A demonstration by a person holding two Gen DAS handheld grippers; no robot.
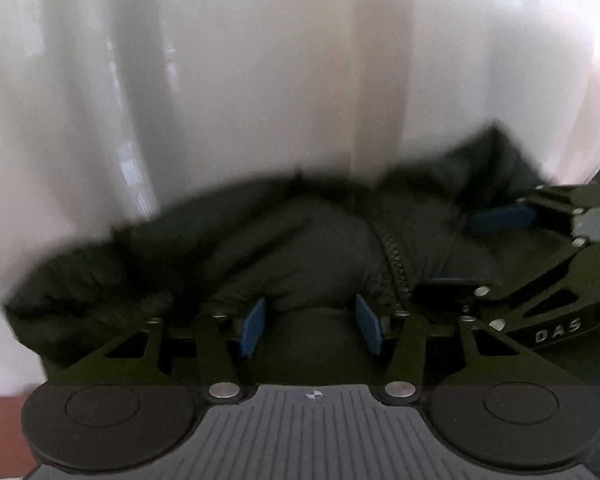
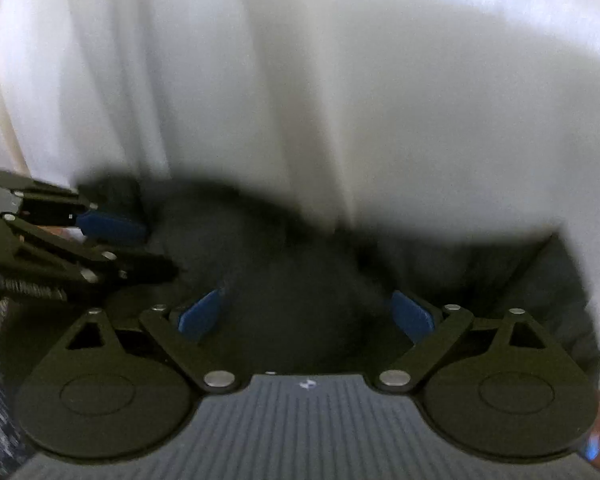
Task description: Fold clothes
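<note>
White sheet (image 1: pixel 260 80) surrounds the dark jacket (image 1: pixel 312 248).

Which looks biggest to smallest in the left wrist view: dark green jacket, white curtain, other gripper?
1. Pale white curtain, fills most of the frame.
2. Dark green zipped jacket.
3. Black right gripper, partly cut off at the edge, so its rank is unsure.

Motion blur smears the dark jacket (image 2: pixel 284 264) across mid-frame; I cannot resolve its edges. The right claw (image 1: pixel 472 248) is cut off at right.
</note>
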